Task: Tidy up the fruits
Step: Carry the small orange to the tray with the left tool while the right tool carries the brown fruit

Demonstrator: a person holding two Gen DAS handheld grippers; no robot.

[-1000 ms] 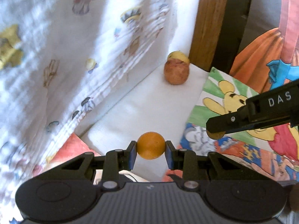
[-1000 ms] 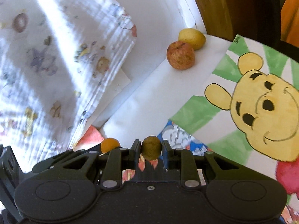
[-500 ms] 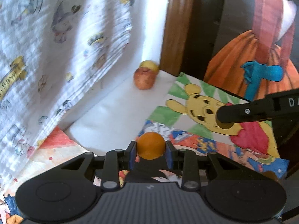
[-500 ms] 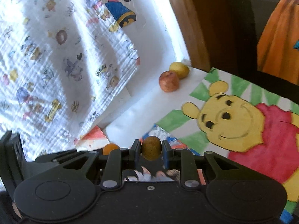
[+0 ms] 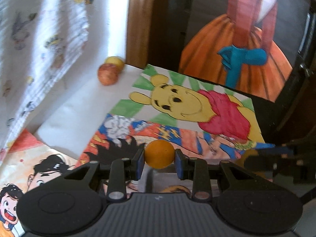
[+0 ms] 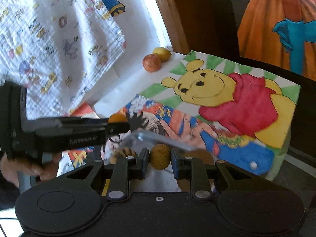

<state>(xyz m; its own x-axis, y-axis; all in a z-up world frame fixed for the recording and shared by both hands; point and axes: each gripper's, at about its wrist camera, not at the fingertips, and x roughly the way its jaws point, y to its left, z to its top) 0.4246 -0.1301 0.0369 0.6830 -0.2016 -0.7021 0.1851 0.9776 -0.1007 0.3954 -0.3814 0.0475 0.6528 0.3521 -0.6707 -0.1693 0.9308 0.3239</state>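
Note:
My left gripper (image 5: 159, 159) is shut on a small orange fruit (image 5: 159, 154), held above the cartoon-covered table. My right gripper (image 6: 159, 158) is shut on a small brownish-yellow fruit (image 6: 159, 156). In the right wrist view the left gripper (image 6: 118, 125) shows at the left with the orange fruit (image 6: 116, 118) in its tip. A red apple (image 5: 108, 73) and a yellow fruit (image 5: 115, 61) lie together at the far corner of the table; they also show in the right wrist view as the apple (image 6: 151, 62) and the yellow fruit (image 6: 162, 53).
A Winnie-the-Pooh drawing (image 5: 189, 106) and other cartoon sheets cover the table. A printed white cloth (image 5: 39, 45) hangs at the left. A clear container rim (image 6: 158, 138) lies just under my right gripper. A wooden post (image 5: 138, 19) stands behind the apple.
Both grippers have pulled back and away from the apple corner, fruits still held. More of the Pooh drawing is in view, and a clear rim now shows under the right gripper.

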